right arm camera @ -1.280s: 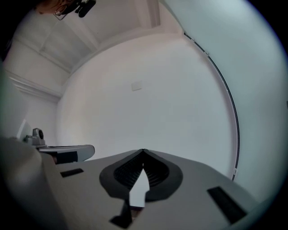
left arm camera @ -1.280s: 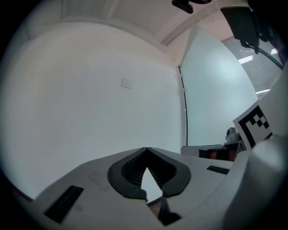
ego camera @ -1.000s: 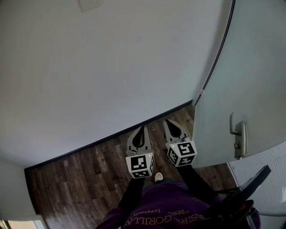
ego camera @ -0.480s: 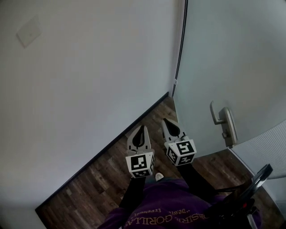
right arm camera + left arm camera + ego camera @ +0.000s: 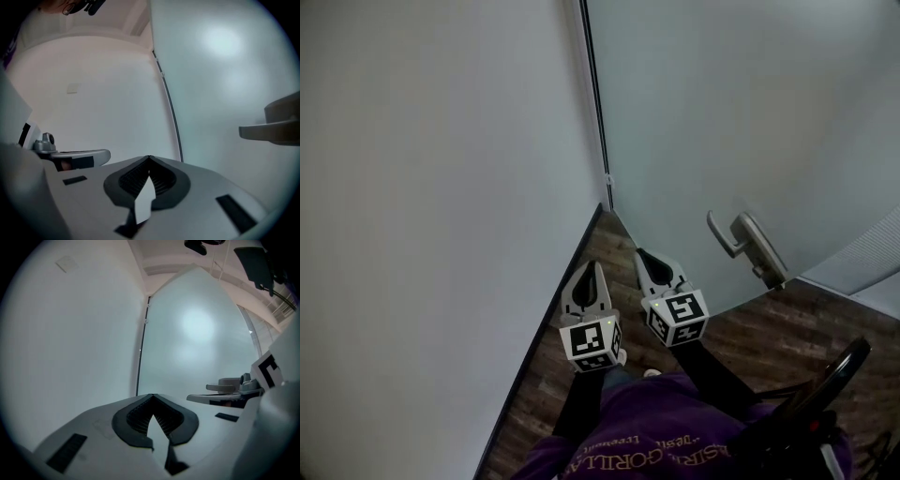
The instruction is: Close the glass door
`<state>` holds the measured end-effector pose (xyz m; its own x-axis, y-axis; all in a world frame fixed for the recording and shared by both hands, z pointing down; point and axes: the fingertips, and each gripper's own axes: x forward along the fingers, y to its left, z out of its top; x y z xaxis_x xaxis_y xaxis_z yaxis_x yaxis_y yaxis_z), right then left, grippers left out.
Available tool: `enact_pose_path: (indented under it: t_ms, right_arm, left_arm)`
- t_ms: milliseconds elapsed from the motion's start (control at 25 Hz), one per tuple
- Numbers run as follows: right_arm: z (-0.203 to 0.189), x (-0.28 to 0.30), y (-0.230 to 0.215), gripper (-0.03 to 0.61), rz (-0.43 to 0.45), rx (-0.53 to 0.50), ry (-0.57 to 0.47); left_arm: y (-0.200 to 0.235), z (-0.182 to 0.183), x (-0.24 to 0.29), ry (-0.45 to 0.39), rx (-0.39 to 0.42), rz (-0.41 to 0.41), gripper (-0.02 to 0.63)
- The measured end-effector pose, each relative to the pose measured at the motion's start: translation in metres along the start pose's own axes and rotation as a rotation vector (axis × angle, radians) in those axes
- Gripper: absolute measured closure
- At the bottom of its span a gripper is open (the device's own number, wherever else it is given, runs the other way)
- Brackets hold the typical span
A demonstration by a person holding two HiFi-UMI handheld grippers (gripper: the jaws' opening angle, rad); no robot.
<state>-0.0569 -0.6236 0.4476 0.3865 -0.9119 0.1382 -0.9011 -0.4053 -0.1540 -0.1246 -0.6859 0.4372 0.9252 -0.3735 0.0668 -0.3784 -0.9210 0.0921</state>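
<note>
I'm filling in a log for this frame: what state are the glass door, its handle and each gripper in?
glass door: frosted, upright, its edge at the wall; whether it is latched cannot be told.
door handle: lever level, nothing gripping it.
left gripper: shut, empty.
right gripper: shut, empty, not on the handle.

glass door (image 5: pixel 741 122): one
door handle (image 5: pixel 748 242): one
grippers: two, left gripper (image 5: pixel 591 272) and right gripper (image 5: pixel 647 260)
marker cubes (image 5: pixel 591 341): two, one on each gripper
wall (image 5: pixel 431 187): one
wooden floor (image 5: pixel 769 337): one
person (image 5: pixel 656 431): one
</note>
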Motion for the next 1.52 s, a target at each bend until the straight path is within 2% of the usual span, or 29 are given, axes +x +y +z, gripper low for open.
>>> enact_pose_path:
  t_ms: [400, 520, 840, 1120, 1240, 1520]
  right_arm:
    - [0.011, -0.007, -0.050, 0.588, -0.284, 0.039, -0.058]
    - [0.010, -0.021, -0.059, 0.588, -0.375, 0.046, -0.073]
    - [-0.001, -0.071, -0.075, 0.588, -0.601, 0.072, -0.087]
    - [-0.013, -0.121, -0.093, 0.588, -0.726, 0.089, -0.093]
    - [-0.012, -0.142, -0.103, 0.588, -0.767, 0.102, -0.099]
    - [-0.010, -0.172, -0.113, 0.588, -0.804, 0.115, -0.110]
  left_arm:
    - [-0.040, -0.001, 0.059, 0.013, 0.003, -0.311, 0.614]
    - [-0.063, -0.004, 0.066, 0.025, 0.008, -0.423, 0.614]
    - [-0.111, -0.010, 0.062, 0.063, 0.006, -0.649, 0.614]
    - [-0.159, -0.023, 0.052, 0.054, 0.004, -0.763, 0.614]
    - [-0.180, -0.022, 0.046, 0.081, 0.000, -0.794, 0.614]
    - [-0.207, -0.012, 0.040, 0.040, 0.033, -0.850, 0.614]
